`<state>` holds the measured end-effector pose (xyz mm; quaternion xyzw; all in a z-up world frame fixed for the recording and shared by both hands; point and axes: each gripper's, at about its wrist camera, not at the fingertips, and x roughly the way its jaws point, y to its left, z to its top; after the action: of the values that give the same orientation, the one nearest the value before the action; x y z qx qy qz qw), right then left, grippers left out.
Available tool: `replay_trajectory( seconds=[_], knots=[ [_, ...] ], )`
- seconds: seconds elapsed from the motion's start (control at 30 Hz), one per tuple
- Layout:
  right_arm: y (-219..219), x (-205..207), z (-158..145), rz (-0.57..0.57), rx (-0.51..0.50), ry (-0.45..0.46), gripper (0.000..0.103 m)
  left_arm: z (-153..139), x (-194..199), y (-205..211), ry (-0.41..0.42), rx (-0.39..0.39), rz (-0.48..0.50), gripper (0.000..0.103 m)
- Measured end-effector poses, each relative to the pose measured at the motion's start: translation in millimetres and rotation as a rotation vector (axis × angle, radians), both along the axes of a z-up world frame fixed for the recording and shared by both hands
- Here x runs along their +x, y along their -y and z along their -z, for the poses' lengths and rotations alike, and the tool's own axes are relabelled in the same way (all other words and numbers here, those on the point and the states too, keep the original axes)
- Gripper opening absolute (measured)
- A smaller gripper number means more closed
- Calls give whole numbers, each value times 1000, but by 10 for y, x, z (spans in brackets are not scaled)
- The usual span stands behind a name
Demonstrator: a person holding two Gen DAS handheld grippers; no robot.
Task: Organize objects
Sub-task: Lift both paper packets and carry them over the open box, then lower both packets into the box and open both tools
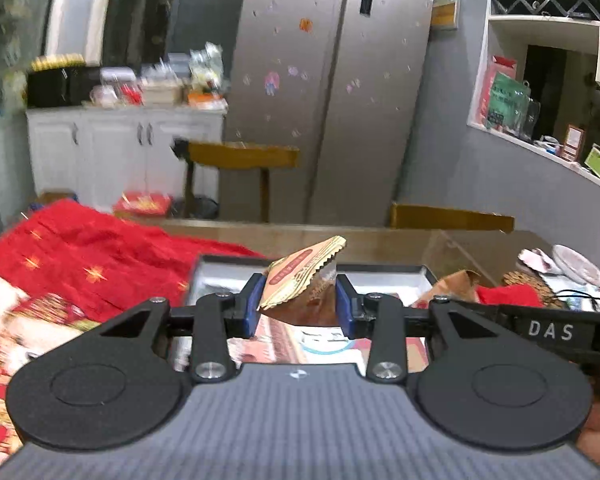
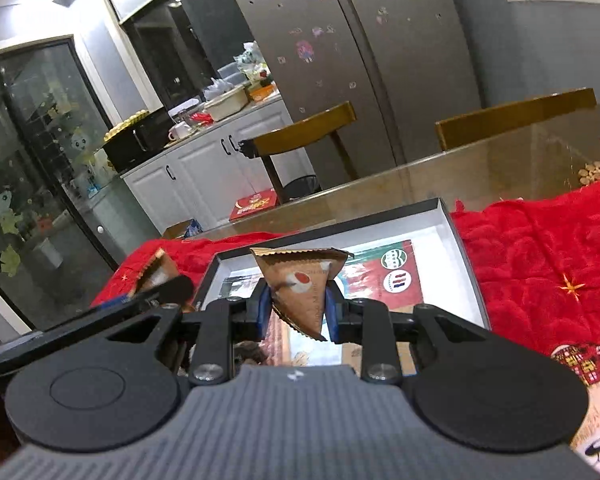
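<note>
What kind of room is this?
Most likely a home kitchen and dining area: a tall steel fridge with stickers, white cabinets with a cluttered counter, and wooden chairs at a glass-topped table.

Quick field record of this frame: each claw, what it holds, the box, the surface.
left claw: shut on a brown-gold snack packet, held above the box
right claw: shut on a brown triangular packet
box: open, shallow, dark rim, white inside, printed cards lying flat in it
surface: glass-topped table, red cloth under and around the box
background: steel fridge, two wooden chairs
</note>
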<state>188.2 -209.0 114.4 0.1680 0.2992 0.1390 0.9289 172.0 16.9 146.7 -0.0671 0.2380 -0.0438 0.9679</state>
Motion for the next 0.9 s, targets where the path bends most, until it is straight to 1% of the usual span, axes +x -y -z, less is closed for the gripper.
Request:
replay_trajectory(
  seconds=[0.07,0.2,0.27,0.43,0.5,0.6,0.77,0.9],
  knots=[
    [22,96,93,8,-14,-22,31,51,138,10,-37,-21,21,43],
    [58,212,304,23,-27,-68,31,289,324,51,-92,-17,42,43],
    [71,267,402,24,-24,-98,31,407,361,82,-119,-3,61,43],
    [44,367,601,27,-37,-160,31,644,437,63,-175,-37,98,43],
    [45,389,674,26,-29,-191,31,707,461,109,-193,-23,117,43],
    [47,391,729,23,-18,-215,31,801,479,159,-199,16,116,43],
    [28,390,741,17,-20,-228,31,870,507,149,-215,2,119,43],
    [20,397,734,10,-25,-234,31,902,524,155,-222,13,111,43]
  ],
)
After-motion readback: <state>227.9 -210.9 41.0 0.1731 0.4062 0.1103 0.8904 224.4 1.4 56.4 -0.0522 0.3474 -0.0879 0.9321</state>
